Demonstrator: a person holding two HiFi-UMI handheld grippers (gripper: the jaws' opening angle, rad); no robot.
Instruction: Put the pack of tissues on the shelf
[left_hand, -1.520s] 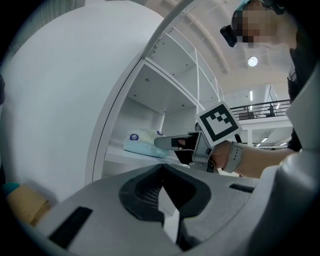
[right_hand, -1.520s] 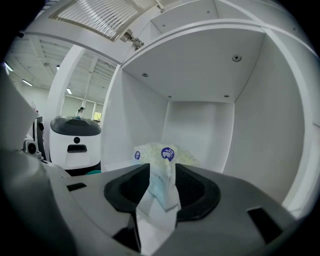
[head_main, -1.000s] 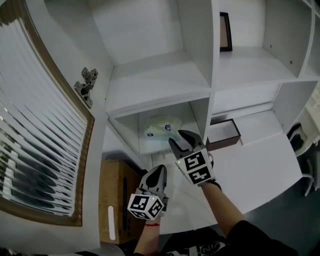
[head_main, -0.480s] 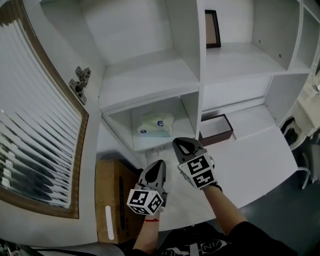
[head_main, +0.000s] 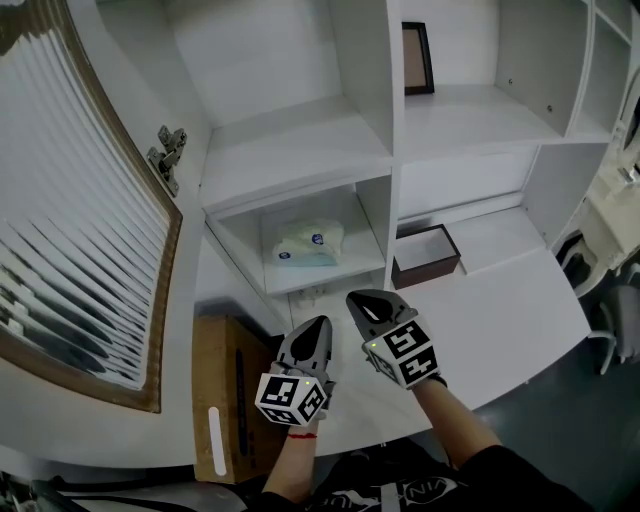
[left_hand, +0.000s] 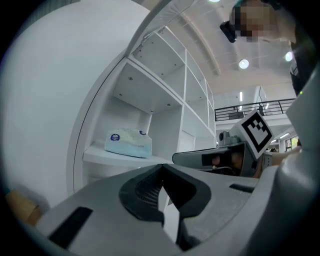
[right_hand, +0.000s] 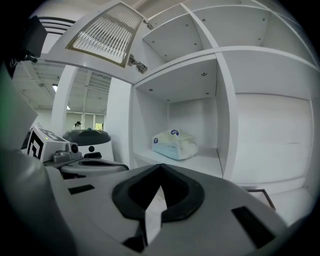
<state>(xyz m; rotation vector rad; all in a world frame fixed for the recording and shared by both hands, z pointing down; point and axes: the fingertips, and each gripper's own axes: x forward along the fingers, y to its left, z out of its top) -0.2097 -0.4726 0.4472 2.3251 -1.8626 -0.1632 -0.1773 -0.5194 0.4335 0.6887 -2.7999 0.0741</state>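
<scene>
At the left an open cabinet door (head_main: 70, 230) hangs, with a ribbed panel in a brown wooden frame. A metal hinge (head_main: 167, 158) sits just beside its far edge. Far right, a dark picture frame (head_main: 417, 58) stands upright against the back wall. An open dark-brown box (head_main: 425, 272) lies on the white bench (head_main: 500, 320). Near left, lower than the bench, there is a cardboard box (head_main: 225, 380) with a white label (head_main: 213, 440).

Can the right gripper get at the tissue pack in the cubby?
Probably yes. The cubby is open at the front and nothing stands between the right gripper and the tissue pack. Its jaws are shut and empty, so they must open first.
</scene>
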